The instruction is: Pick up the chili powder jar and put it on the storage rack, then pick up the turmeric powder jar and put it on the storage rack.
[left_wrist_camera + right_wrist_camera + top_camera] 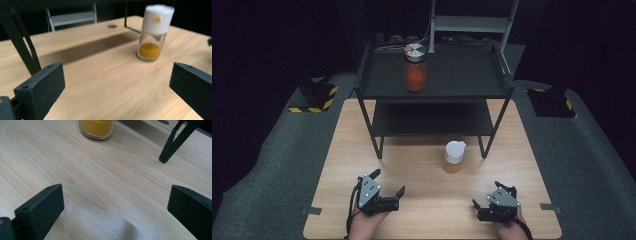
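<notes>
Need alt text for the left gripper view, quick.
A white-capped jar with orange powder at its bottom stands upright on the wooden table, ahead and right of the open left gripper. A black shelf leg rises at left.

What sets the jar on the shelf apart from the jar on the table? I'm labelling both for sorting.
The shelf jar has a metal lid and red-orange contents nearly to the top; the table jar has a white cap and a low layer of yellow powder. The shelf jar stands on the rack's top tier; the table jar stands on the wooden table. Both are clear and upright.
</notes>
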A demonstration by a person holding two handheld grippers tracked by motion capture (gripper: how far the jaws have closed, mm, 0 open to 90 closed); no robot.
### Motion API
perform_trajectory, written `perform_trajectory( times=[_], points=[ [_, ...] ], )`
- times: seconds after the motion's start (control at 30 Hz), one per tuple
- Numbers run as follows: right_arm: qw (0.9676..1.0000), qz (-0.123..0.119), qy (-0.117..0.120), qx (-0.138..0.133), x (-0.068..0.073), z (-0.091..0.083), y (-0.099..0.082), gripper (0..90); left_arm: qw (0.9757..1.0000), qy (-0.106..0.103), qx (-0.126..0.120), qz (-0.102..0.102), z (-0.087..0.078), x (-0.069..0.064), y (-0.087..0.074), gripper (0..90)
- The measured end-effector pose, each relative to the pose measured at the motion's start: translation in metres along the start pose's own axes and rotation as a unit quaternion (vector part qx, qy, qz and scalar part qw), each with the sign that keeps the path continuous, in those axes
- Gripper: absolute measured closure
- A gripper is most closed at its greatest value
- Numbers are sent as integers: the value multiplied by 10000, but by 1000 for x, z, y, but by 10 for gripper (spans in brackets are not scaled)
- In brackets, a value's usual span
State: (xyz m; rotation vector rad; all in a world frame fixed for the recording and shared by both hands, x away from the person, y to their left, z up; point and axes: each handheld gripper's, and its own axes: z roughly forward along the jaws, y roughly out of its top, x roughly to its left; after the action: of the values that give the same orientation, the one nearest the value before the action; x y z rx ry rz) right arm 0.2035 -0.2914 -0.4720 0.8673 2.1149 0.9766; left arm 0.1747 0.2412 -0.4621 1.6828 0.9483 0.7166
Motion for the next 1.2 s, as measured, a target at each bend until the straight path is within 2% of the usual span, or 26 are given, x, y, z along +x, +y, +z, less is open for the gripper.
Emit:
perform_trajectory(
  times=[0.07, 0.13, 0.27, 0.37, 0.43, 0.57, 0.7, 0.83, 1.07, 1.2],
  points=[
    [10000, 10, -8, 9, 0, 0, 0, 0, 10000, 10, 93, -3, 1, 0, -7, 4],
    [10000, 13, -17, 10, 1, 0, 0, 0, 9997, -19, 222, 101, 3, 2, -9, 4],
    [10000, -19, -34, 19, 2, 0, 1, 0, 9990, -93, 422, 83, 6, 7, -13, 4],
    [10000, -23, -29, 54, 2, 1, 2, 0, 9979, -38, 600, 231, 9, 8, -13, 3],
    [10000, -19, -30, 65, 1, 1, 2, 0, 9974, -91, 692, 170, 10, 9, -15, 3],
    [10000, 74, -59, 31, 1, 1, 1, 0, 9952, -54, 930, 303, 14, 6, -12, 4],
    [9999, 86, -63, 42, 1, 1, 1, 0, 9945, -36, 1002, 316, 16, 5, -10, 4],
    [10000, 53, -67, 1, 1, 0, 0, 0, 9930, 26, 1103, 424, 18, 0, -7, 4],
    [10000, 67, -27, -22, 0, -1, -1, 0, 9924, 60, 1126, 492, 18, -3, -7, 4],
    [9998, 161, -77, -61, 0, -2, -3, 0, 9906, 64, 1200, 647, 19, -6, -5, 4]
  ],
)
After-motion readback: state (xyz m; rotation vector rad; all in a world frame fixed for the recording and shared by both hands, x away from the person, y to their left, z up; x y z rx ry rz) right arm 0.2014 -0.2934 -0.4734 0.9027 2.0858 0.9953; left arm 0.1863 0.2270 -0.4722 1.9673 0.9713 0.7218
